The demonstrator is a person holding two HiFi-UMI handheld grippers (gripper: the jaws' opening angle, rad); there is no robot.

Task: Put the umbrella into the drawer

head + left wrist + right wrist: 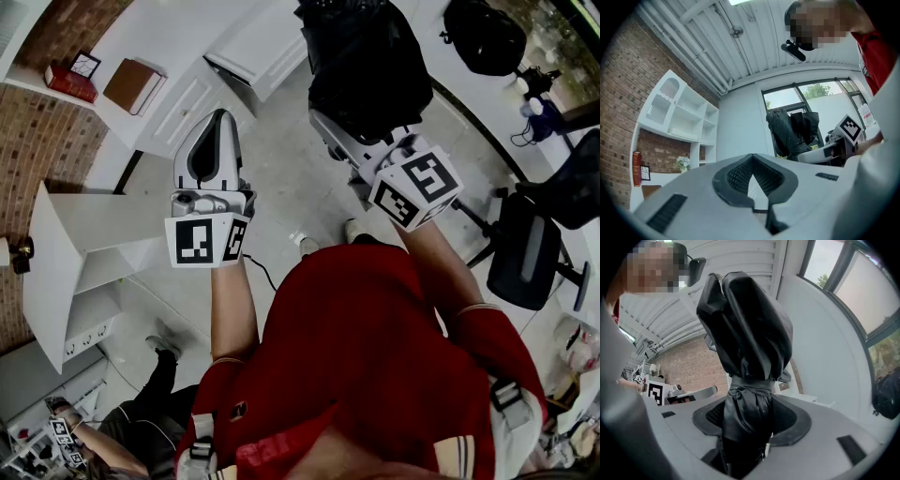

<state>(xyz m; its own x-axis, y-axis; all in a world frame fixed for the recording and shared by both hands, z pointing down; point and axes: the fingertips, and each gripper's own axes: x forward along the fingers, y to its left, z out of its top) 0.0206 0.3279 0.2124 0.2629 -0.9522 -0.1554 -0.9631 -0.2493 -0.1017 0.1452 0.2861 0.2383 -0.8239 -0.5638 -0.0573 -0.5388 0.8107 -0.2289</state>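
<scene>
Right gripper view: right gripper [750, 414] clamps the seemingly soft, light folded umbrella [750, 324] at its strapped waist; left gripper [753, 165] closed, empty.

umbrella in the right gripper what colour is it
Plain black. The black folded fabric umbrella in the right gripper shows best in the right gripper view.

The head view looks steeply down on the umbrella [361, 66]; the right gripper view faces it close up, the left gripper view from farther off; all three share it.
</scene>
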